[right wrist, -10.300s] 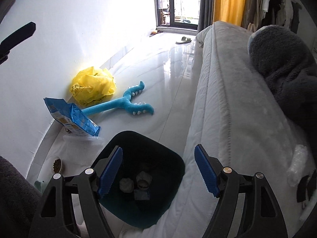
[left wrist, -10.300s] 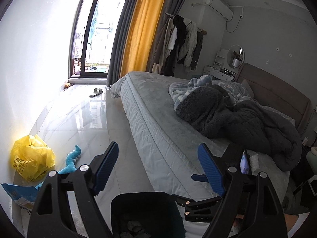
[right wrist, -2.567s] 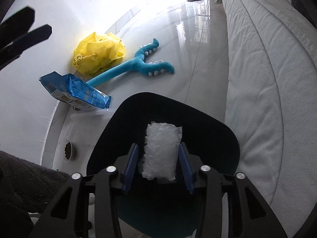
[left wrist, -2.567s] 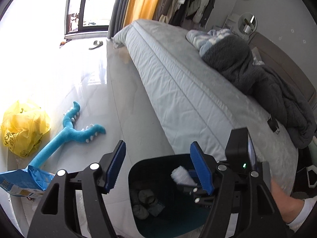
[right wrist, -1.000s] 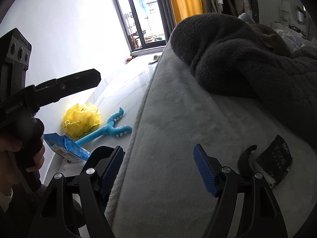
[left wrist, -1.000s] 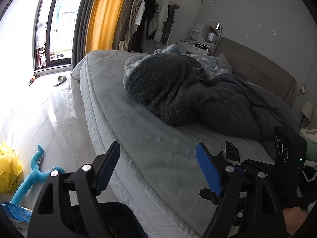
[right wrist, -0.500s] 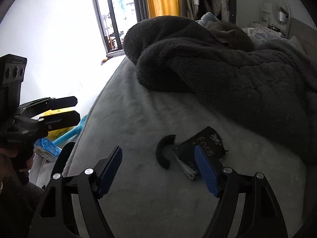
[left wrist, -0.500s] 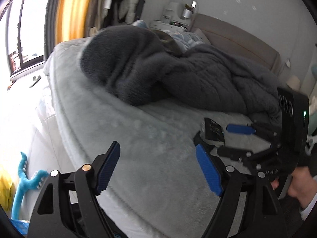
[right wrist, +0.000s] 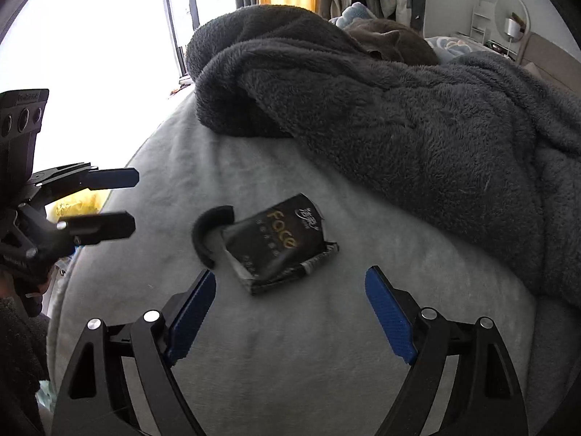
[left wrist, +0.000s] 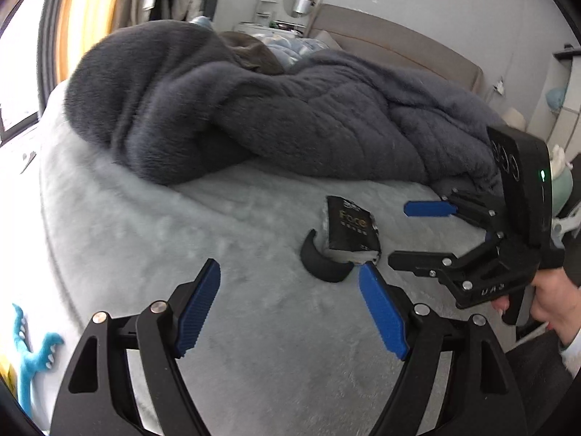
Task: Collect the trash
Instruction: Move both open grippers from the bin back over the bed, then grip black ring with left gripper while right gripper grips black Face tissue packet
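A torn black packet marked "Face" (right wrist: 277, 245) lies flat on the grey bed (right wrist: 290, 363), with a black curved piece (right wrist: 204, 230) touching its left side. Both show in the left wrist view, the packet (left wrist: 351, 228) and the curved piece (left wrist: 321, 263). My right gripper (right wrist: 290, 312) is open and empty, just short of the packet. It shows in the left wrist view (left wrist: 412, 234) to the right of the packet. My left gripper (left wrist: 288, 309) is open and empty, short of the curved piece. It shows at the left in the right wrist view (right wrist: 132, 200).
A dark grey fleece blanket (left wrist: 254, 109) is heaped across the bed behind the packet, with a grey cat (right wrist: 388, 41) lying on it. A blue plush toy (left wrist: 31, 356) and a yellow bag (right wrist: 76, 201) lie on the floor to the left of the bed.
Both grippers have come closer to the black packet on the bed. Earlier the right gripper held a bubble-wrap piece over the bin; it is empty now.
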`<state>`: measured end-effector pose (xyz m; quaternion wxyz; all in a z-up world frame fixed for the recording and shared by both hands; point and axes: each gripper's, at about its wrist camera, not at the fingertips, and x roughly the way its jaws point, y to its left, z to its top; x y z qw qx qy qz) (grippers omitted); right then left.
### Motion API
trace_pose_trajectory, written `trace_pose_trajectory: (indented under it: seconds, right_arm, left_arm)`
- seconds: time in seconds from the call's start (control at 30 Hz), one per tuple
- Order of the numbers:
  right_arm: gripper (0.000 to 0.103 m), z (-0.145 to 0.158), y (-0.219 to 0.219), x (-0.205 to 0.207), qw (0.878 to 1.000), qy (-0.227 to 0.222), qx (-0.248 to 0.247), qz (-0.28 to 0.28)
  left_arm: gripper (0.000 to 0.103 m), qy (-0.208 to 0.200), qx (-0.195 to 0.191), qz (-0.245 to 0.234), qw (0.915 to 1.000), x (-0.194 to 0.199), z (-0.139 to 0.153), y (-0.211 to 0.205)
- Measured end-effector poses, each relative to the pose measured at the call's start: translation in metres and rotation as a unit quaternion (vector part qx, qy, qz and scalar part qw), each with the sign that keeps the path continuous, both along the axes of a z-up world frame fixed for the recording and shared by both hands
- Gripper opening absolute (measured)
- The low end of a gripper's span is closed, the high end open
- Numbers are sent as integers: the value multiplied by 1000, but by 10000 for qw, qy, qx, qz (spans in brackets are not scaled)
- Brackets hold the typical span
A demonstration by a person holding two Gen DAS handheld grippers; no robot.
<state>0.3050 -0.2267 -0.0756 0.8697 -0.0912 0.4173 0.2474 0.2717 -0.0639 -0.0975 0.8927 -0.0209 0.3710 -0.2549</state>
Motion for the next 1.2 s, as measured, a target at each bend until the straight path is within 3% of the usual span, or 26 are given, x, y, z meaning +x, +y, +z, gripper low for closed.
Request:
trace_pose_trajectory:
  seconds: [0.37, 0.97, 1.2]
  right_arm:
    - [86, -21, 3, 8, 9978, 80, -226, 612]
    - [86, -27, -4, 17, 9979, 130, -195, 612]
    - [86, -27, -6, 16, 9981, 119, -186, 577]
  left_arm:
    - [77, 192, 85, -274, 9994, 18, -22, -23]
    - [67, 310, -245, -715, 9967, 39, -30, -42]
    - [59, 377, -76, -802, 9960, 38, -37, -49]
